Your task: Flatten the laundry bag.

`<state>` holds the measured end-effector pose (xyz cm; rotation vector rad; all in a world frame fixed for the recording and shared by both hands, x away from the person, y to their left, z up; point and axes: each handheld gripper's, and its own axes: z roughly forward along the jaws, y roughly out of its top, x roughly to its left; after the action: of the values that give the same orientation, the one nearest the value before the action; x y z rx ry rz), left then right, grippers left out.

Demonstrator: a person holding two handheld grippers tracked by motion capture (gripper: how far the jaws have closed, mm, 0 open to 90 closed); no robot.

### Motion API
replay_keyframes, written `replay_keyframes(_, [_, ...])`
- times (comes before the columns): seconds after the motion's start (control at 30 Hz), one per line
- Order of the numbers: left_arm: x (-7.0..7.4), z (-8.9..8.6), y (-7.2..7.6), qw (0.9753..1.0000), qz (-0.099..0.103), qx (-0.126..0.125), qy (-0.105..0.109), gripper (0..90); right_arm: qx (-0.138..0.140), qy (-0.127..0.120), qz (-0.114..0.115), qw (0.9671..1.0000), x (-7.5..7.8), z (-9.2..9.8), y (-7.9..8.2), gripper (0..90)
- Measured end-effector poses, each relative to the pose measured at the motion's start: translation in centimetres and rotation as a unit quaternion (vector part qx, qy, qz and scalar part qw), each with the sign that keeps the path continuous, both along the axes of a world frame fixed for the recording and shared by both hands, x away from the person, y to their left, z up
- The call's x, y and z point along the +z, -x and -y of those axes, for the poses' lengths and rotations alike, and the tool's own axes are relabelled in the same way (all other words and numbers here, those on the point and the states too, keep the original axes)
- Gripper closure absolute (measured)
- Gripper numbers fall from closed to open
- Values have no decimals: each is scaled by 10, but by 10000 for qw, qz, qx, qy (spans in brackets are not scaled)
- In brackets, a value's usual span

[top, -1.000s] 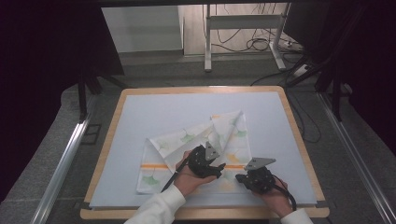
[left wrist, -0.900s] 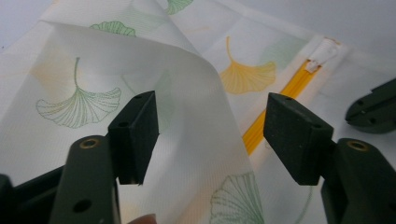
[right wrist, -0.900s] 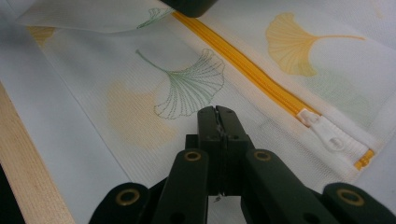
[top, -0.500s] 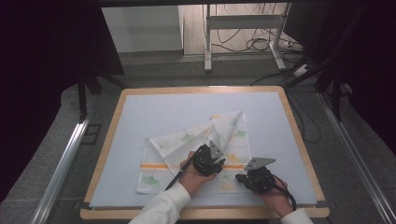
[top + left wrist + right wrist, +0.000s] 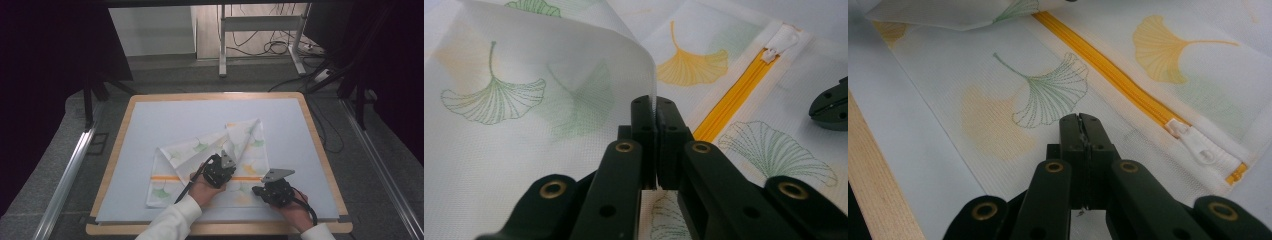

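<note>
A white mesh bag (image 5: 200, 150) printed with green and yellow ginkgo leaves lies partly folded over on the pale mat (image 5: 165, 120). An orange zipper (image 5: 167, 177) runs across it. My left gripper (image 5: 221, 170) sits over the bag's middle. In the left gripper view it (image 5: 655, 107) is shut on a raised edge of the bag (image 5: 574, 75), with the zipper (image 5: 734, 100) and its white pull (image 5: 781, 40) beyond. My right gripper (image 5: 267, 190) is at the bag's near right corner. Its jaws (image 5: 1080, 122) are shut low over the mesh, beside the zipper (image 5: 1108, 75) and pull (image 5: 1198, 142).
The mat lies on a table with a wooden rim (image 5: 117, 145); that rim (image 5: 873, 190) runs close by in the right gripper view. The right gripper (image 5: 829, 105) shows at the right edge of the left gripper view. Metal stand legs and cables (image 5: 260, 45) are on the floor beyond.
My left gripper has shifted slightly up and away with the bag's edge in its jaws. The right gripper has stayed where it was.
</note>
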<state>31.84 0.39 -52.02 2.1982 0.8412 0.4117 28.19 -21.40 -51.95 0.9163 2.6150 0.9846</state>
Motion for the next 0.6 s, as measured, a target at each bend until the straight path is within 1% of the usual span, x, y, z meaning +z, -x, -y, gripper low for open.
replay_keyframes(0.1, [2,-2,0,10000,15,-41,19,896,-2,-4,-2,10000,0,0,0,892])
replay_keyframes(0.27, [5,-6,0,10000,71,-34,29,896,-2,3,-2,10000,0,0,0,892])
replay_keyframes(0.43, [7,-12,-2,10000,71,1,23,897,-3,1,-3,10000,0,0,0,891])
replay_keyframes(0.47, [7,-12,-3,10000,80,14,49,897,-7,2,-4,10000,0,0,0,891])
replay_keyframes(0.6, [8,-18,-5,9999,117,8,-11,897,-8,2,-6,10000,0,0,0,891])
